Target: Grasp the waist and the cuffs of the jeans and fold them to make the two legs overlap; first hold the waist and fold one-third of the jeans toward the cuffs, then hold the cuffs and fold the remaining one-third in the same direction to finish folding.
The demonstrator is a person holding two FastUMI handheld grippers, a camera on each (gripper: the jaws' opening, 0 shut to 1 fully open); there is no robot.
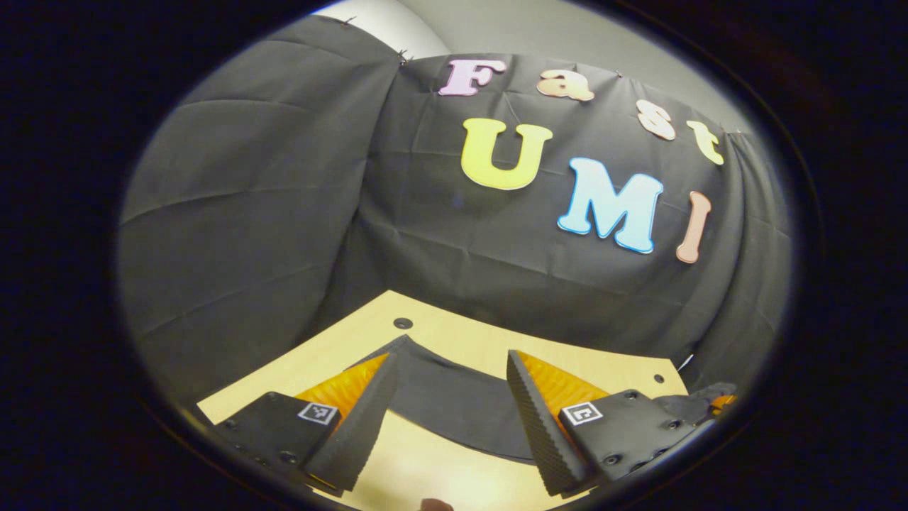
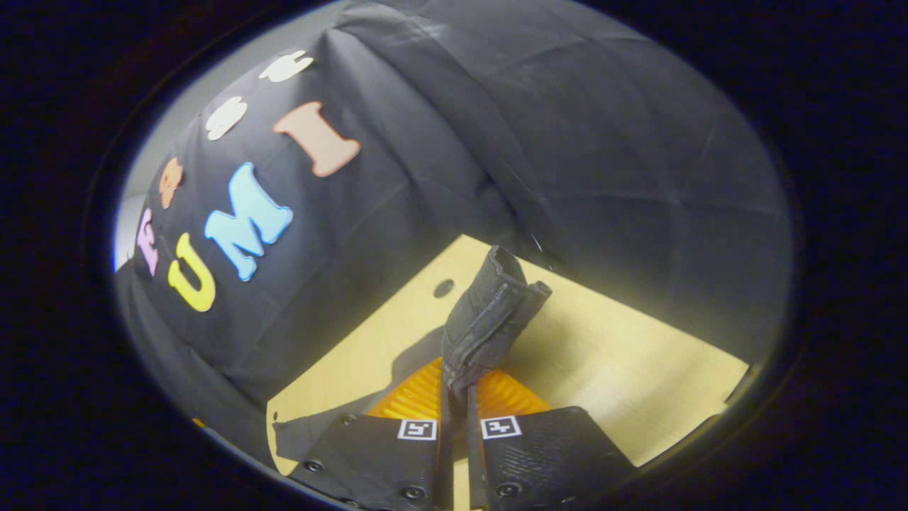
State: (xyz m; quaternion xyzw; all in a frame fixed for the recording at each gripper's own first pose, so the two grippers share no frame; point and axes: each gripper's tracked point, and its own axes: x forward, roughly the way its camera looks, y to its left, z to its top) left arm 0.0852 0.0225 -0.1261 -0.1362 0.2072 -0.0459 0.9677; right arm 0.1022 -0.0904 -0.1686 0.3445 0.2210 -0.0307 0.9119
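Right tool (image 2: pixel 454 397) clamped on a bunched edge of the jeans (image 2: pixel 489 319), lifted above the worktop (image 2: pixel 638 383). Left tool (image 1: pixel 447 419) gapes wide, empty, over flat dark denim (waist or cuff unclear). Advice: pinch the matching edge before folding.

Black cloth wall (image 1: pixel 284 213) encloses the booth. Pale wooden desk (image 2: pixel 624 355) stands at 6 o'clock, with round holes.

Your left gripper view sits low and near over the tabletop (image 1: pixel 454 341), facing the far wall. Your right gripper view looks from close above, tilted. Both share tabletop and wall.
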